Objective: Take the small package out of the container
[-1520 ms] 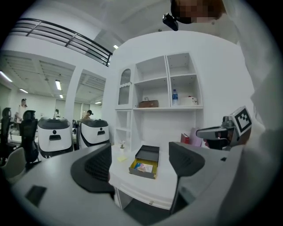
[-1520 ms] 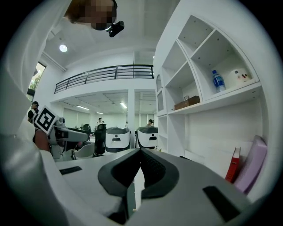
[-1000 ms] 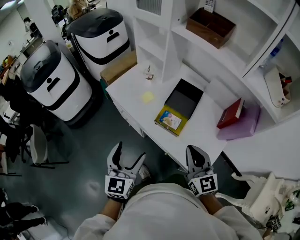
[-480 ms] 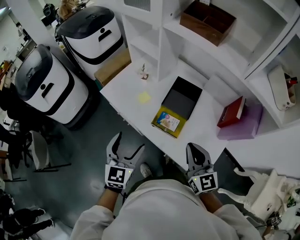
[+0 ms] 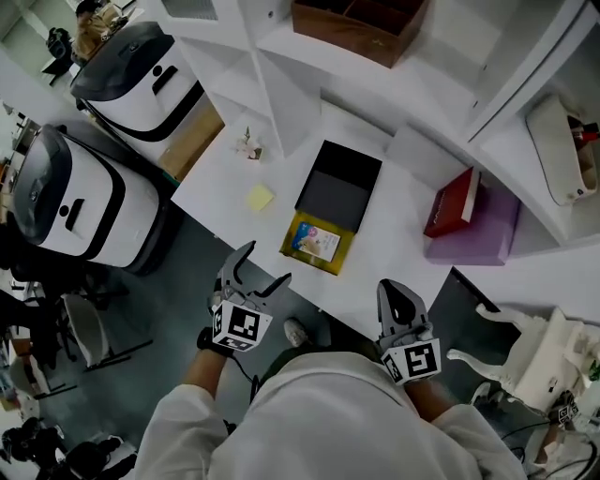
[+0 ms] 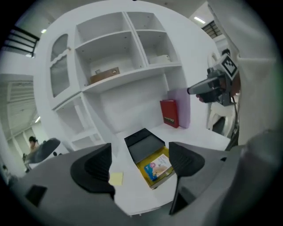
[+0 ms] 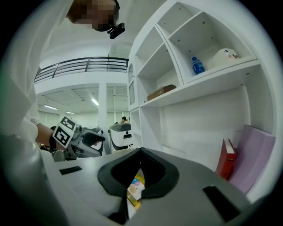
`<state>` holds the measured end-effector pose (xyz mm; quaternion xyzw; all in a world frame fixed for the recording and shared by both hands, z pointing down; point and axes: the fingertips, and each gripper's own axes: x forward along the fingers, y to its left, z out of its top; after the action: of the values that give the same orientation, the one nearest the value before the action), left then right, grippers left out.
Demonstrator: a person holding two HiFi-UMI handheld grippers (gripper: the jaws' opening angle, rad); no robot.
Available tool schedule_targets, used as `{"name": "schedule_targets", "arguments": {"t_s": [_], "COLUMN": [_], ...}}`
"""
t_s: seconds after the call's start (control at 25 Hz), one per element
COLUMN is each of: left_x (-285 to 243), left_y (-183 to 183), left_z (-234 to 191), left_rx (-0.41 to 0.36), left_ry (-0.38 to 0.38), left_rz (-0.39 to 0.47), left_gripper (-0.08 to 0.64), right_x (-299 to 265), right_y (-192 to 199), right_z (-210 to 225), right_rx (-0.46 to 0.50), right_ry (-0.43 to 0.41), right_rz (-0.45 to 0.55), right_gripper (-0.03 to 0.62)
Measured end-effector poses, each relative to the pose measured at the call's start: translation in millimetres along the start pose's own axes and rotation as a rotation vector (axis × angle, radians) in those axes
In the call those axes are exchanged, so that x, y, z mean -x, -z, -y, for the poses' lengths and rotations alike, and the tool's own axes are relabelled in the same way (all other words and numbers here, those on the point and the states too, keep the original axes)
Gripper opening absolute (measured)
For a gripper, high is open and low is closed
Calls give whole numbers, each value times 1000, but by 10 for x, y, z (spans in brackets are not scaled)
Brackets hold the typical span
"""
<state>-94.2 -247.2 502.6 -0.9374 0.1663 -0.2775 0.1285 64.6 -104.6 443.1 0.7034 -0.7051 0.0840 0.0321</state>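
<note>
An open container lies on the white table (image 5: 394, 244): a yellow tray (image 5: 302, 253) with its black lid (image 5: 337, 185) folded back. The small package (image 5: 315, 240), printed blue and cream, lies flat in the tray. My left gripper (image 5: 251, 279) hangs open just off the table's front edge, short of the tray. Through its jaws I see the package (image 6: 157, 166) and the lid (image 6: 143, 143). My right gripper (image 5: 403, 302) is shut and holds nothing, right of the tray, at the table edge. Only a sliver of the package (image 7: 136, 187) shows between its pads.
A yellow sticky note (image 5: 260, 197) and a small figurine (image 5: 248, 143) lie left of the container. A red book (image 5: 448, 203) leans on a purple box (image 5: 487, 230) at right. Shelves above hold a brown wooden tray (image 5: 361, 23). Two white-and-black machines (image 5: 75, 202) stand on the floor at left.
The view has swung so the table sits lower and nearer. My left gripper has risen towards the table edge, closer to the tray. The right gripper stays shut.
</note>
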Motion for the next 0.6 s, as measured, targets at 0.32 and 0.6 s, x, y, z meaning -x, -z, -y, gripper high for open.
{"name": "schedule_targets", "arguments": {"t_s": [0.32,0.6], "left_x": [-878,-1464], "left_y": [331,662], "left_z": [308,702], "left_rx": [-404,-507], "left_ry": [234,383], "left_rz": [-146,-232], "left_gripper": [408,408], "right_x": [141,284], "right_y": [151,222], "right_z": [415,626], "right_rx": [-32,-50], "right_ry": [104,168], "right_rz": [-32,-45], "right_gripper": [25,25]}}
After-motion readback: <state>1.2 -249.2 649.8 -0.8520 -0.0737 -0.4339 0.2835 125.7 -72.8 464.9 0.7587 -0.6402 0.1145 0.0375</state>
